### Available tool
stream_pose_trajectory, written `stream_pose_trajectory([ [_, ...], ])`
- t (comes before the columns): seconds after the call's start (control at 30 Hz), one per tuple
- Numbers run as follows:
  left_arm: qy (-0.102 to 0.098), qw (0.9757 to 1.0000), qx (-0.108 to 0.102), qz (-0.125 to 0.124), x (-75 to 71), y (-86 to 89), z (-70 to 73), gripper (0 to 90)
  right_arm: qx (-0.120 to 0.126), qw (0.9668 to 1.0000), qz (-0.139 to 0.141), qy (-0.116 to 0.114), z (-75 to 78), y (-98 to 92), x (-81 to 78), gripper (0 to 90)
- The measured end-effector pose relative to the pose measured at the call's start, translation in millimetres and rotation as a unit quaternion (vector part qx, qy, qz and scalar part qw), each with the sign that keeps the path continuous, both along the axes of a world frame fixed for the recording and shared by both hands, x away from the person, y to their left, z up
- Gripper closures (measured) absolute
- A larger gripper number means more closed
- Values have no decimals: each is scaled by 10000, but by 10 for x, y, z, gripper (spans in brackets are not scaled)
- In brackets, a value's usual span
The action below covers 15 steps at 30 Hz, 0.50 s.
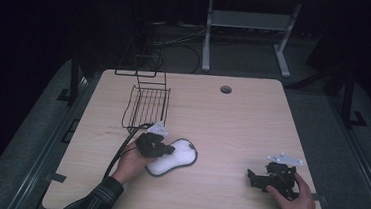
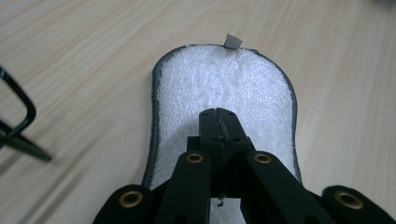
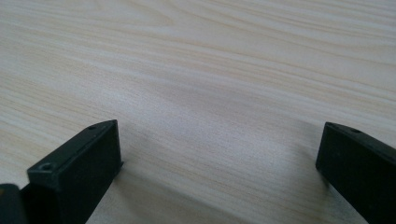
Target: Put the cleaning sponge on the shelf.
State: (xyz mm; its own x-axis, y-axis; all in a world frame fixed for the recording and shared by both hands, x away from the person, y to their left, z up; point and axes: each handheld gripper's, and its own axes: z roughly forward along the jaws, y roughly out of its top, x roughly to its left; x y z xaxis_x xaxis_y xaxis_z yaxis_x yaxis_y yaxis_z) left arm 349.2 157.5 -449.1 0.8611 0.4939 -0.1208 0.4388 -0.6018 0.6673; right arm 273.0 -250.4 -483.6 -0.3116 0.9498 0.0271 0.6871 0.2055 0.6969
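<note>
The left tool (image 2: 219,116) is pressed together on top of the white fuzzy pad (image 1: 175,156) (grey edge), just below the wire basket (image 1: 145,106). The pad's long side slants away from the basket, its small tag (image 2: 232,41) pointing off from the tool. The right tool (image 3: 219,154) is spread wide over the bare desk (image 1: 252,120).

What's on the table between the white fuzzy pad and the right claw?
Bare wood, in the high view, between the white fuzzy pad and right claw.

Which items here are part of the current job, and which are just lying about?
In play:
- left tool, jaws closed over the white pad
- white pad

Idle, as far as can be judged:
- wire rack
- right tool, open over bare table
</note>
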Motion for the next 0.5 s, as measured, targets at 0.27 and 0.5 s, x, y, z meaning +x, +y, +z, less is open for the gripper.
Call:
stream_pose_trajectory([
  [0.27,26,9999,120,-24,-150,179,24,900,0,10000,0,0,0,0,0,0],
  [0.5,94,9999,98,52,-325,342,30,899,1,10000,-3,2,0,1,0,0],
])
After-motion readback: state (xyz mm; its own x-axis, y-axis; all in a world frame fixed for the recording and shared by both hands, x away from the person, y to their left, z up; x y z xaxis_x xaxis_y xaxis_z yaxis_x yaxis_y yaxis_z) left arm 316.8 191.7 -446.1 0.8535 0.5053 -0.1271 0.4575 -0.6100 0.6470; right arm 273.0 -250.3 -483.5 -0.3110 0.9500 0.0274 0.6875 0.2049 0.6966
